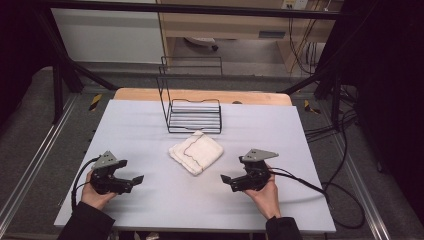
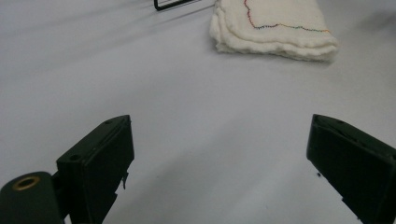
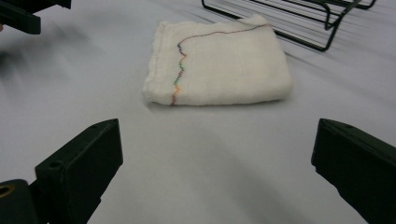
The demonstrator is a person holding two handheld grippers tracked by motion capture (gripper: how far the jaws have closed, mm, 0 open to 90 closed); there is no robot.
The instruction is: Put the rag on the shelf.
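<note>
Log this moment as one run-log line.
left tool: open, holding nothing | right tool: open, holding nothing | folded white cloth: on table between the tools, untouched | wire rack: behind cloth

A folded white cloth (image 1: 196,152) with multicoloured stitching lies flat, just before the black wire rack (image 1: 194,114).

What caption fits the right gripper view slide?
Open right claw faces a folded white cloth on the grey table, wire rack behind.

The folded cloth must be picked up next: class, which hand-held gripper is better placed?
Probably the right hand-held gripper: its open jaws point straight at the folded cloth. The left hand-held gripper, also open, sees it off-centre.
</note>
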